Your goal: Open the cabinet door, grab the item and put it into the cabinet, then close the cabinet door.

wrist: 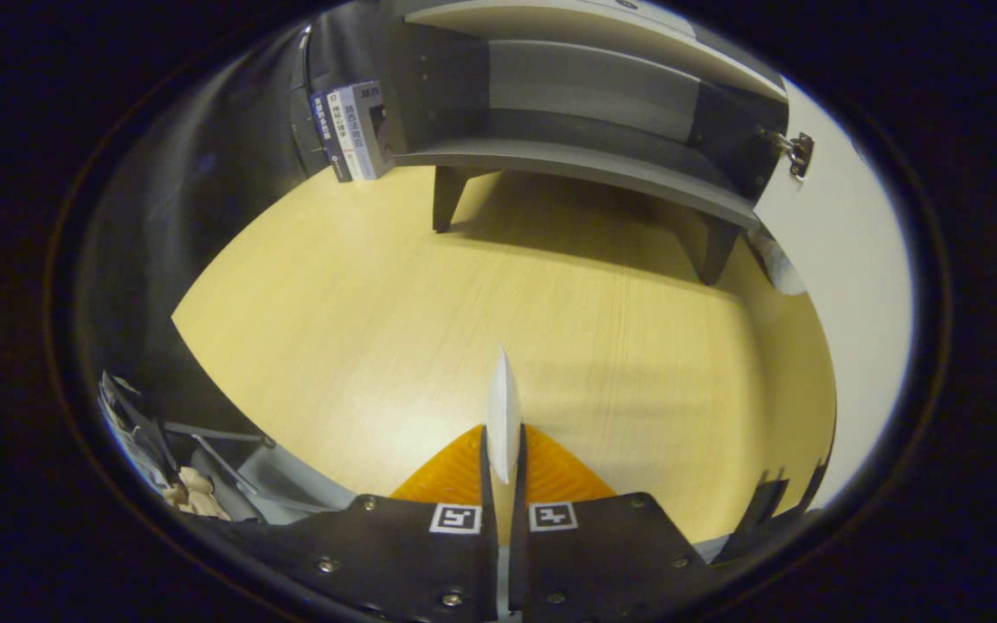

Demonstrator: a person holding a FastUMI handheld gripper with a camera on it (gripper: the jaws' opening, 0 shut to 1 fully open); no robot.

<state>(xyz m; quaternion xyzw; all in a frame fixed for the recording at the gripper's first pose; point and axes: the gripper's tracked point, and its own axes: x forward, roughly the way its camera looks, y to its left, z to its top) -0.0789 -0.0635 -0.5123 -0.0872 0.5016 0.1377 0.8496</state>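
Nearest the camera, the gripper [504, 450] has its jaws drawn together and clamped on a thin white item [503, 415], seen edge-on so that its shape and kind cannot be made out; its pointed end reaches just past the fingertips [455, 463], over the pale wooden counter [377, 303]. Beyond, well apart from the jaws, stands the grey cabinet [568, 164] on short dark legs, its shelves exposed; the upper part is cut off. Its white door [845, 260] is swung open to the right, a metal hinge [797, 154] showing at the joint. A small pale object [782, 266] between the right leg and the door is partly hidden and unidentifiable. Several books [356, 130] stand upright just beside the cabinet's left wall. Off the counter's near left edge lies indistinct clutter [196, 489], cut off.
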